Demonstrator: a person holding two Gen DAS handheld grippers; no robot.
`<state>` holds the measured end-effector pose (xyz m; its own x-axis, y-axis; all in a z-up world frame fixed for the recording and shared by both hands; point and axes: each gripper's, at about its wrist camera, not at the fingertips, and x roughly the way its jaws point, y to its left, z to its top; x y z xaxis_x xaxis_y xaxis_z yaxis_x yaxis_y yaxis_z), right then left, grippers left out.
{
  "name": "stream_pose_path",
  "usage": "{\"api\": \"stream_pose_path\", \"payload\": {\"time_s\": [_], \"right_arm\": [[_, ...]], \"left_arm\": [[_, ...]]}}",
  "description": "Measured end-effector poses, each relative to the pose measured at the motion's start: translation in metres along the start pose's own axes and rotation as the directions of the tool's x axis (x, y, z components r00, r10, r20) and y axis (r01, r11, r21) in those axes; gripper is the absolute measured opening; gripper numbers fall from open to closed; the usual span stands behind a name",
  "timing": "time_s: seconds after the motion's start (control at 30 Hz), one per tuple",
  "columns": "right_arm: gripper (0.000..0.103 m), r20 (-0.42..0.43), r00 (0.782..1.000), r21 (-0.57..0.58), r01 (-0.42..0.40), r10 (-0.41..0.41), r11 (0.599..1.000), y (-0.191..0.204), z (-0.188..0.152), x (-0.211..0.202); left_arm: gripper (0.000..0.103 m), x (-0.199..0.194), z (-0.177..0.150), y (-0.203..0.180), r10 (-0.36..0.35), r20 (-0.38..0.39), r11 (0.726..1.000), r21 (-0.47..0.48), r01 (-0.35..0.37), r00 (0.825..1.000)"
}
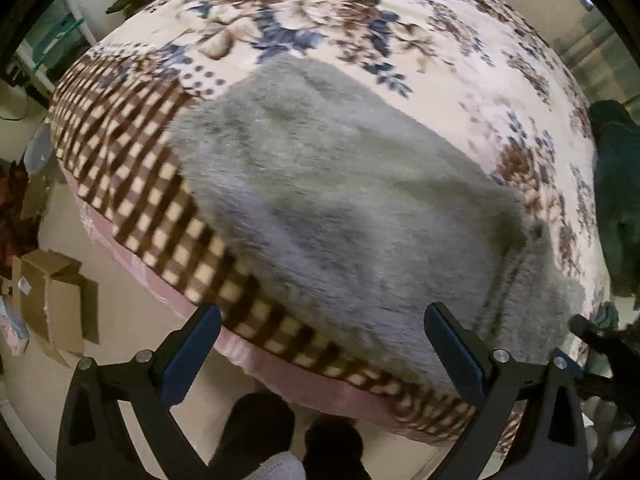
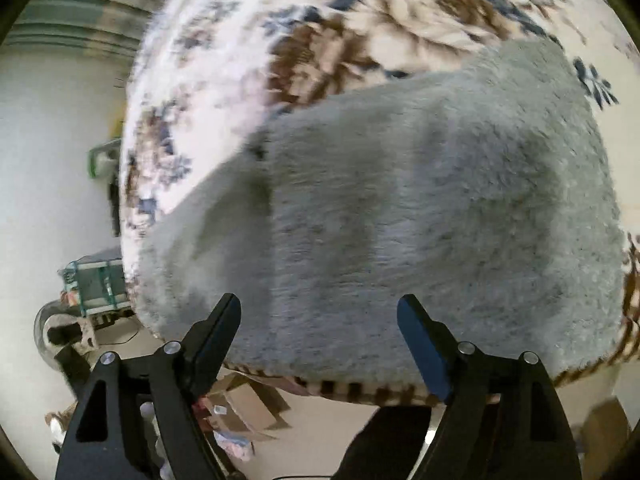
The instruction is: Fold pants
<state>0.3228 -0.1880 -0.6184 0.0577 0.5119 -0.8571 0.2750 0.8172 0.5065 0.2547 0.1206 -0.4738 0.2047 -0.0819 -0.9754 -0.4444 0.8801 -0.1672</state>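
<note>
Fluffy grey pants [image 1: 328, 200] lie flat on a bed covered with a floral and checked blanket [image 1: 360, 12]. They reach the bed's near edge. They also fill the right wrist view [image 2: 420, 220]. My left gripper [image 1: 322, 324] is open and empty, held above the near edge of the bed in front of the pants. My right gripper [image 2: 320, 316] is open and empty, just off the near edge of the pants. Part of the right gripper [image 1: 592, 336] shows at the right edge of the left wrist view.
Cardboard boxes [image 1: 52, 300] lie on the floor left of the bed. A dark green garment [image 1: 616, 192] sits at the bed's right. The person's dark feet [image 1: 288, 428] stand below the bed edge. Boxes [image 2: 248, 404] and clutter lie on the floor.
</note>
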Motion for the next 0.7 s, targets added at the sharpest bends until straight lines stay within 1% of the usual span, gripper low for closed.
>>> {"api": "stream_pose_path", "payload": {"time_s": [0.03, 0.07, 0.1, 0.17, 0.2, 0.27, 0.3, 0.33, 0.37, 0.4, 0.43, 0.47, 0.53, 0.6, 0.7], "right_arm": [[0.083, -0.026, 1.000, -0.021, -0.002, 0.001, 1.000, 0.006, -0.003, 0.006], [0.083, -0.042, 0.999, -0.047, 0.013, -0.015, 0.999, 0.009, -0.004, 0.008], [0.083, -0.047, 0.998, -0.071, 0.029, -0.033, 0.997, 0.015, -0.004, 0.010], [0.083, -0.053, 0.996, -0.147, 0.059, -0.067, 0.987, 0.033, -0.016, 0.022], [0.083, -0.054, 0.994, -0.192, 0.082, -0.093, 0.978, 0.046, -0.022, 0.031], [0.079, -0.033, 0.978, -0.299, 0.185, -0.204, 0.936, 0.065, -0.042, 0.052], [0.061, -0.017, 0.968, -0.328, 0.230, -0.249, 0.916, 0.068, -0.046, 0.062], [0.014, -0.002, 0.955, -0.346, 0.279, -0.298, 0.896, 0.068, -0.050, 0.073], [0.009, 0.004, 0.949, -0.341, 0.299, -0.317, 0.891, 0.066, -0.052, 0.077], [0.009, 0.023, 0.946, -0.326, 0.313, -0.324, 0.892, 0.064, -0.055, 0.079], [0.009, 0.047, 0.949, -0.329, 0.308, -0.310, 0.893, 0.065, -0.059, 0.075], [0.008, 0.063, 0.948, -0.350, 0.313, -0.312, 0.883, 0.069, -0.062, 0.072], [0.008, 0.113, 0.941, -0.411, 0.335, -0.318, 0.848, 0.081, -0.073, 0.061], [0.008, 0.098, 0.940, -0.451, 0.335, -0.327, 0.828, 0.090, -0.085, 0.051], [0.008, 0.054, 0.936, -0.491, 0.329, -0.349, 0.807, 0.085, -0.097, 0.047]], "left_arm": [[0.103, -0.001, -0.001, -0.005, -0.002, 0.001, 1.000, 0.011, 0.002, 1.000], [0.103, -0.001, -0.003, -0.011, -0.001, 0.003, 1.000, 0.024, 0.001, 1.000], [0.103, -0.001, -0.005, -0.015, 0.006, 0.006, 0.999, 0.038, -0.006, 1.000], [0.103, -0.001, -0.007, -0.022, 0.019, 0.005, 0.998, 0.064, -0.019, 1.000], [0.103, 0.000, -0.007, -0.023, 0.023, 0.000, 0.997, 0.072, -0.023, 1.000], [0.103, 0.000, -0.008, -0.021, 0.032, -0.002, 0.997, 0.075, -0.032, 0.999], [0.103, 0.000, -0.008, -0.020, 0.038, -0.002, 0.996, 0.076, -0.038, 0.999], [0.103, 0.000, -0.008, -0.019, 0.044, -0.002, 0.996, 0.078, -0.043, 0.999], [0.103, 0.000, -0.008, -0.016, 0.051, -0.002, 0.996, 0.077, -0.051, 0.999], [0.103, 0.000, -0.009, -0.013, 0.054, -0.001, 0.996, 0.074, -0.053, 0.999], [0.103, -0.001, -0.009, -0.011, 0.055, 0.001, 0.996, 0.071, -0.055, 0.998], [0.103, -0.002, -0.008, -0.007, 0.058, 0.004, 0.996, 0.065, -0.059, 0.998], [0.103, -0.003, -0.008, -0.002, 0.060, 0.012, 0.997, 0.056, -0.060, 0.998], [0.103, -0.003, -0.007, 0.002, 0.062, 0.013, 0.997, 0.047, -0.062, 0.998], [0.103, -0.001, -0.004, 0.008, 0.063, 0.010, 0.998, 0.028, -0.063, 0.998]]}}
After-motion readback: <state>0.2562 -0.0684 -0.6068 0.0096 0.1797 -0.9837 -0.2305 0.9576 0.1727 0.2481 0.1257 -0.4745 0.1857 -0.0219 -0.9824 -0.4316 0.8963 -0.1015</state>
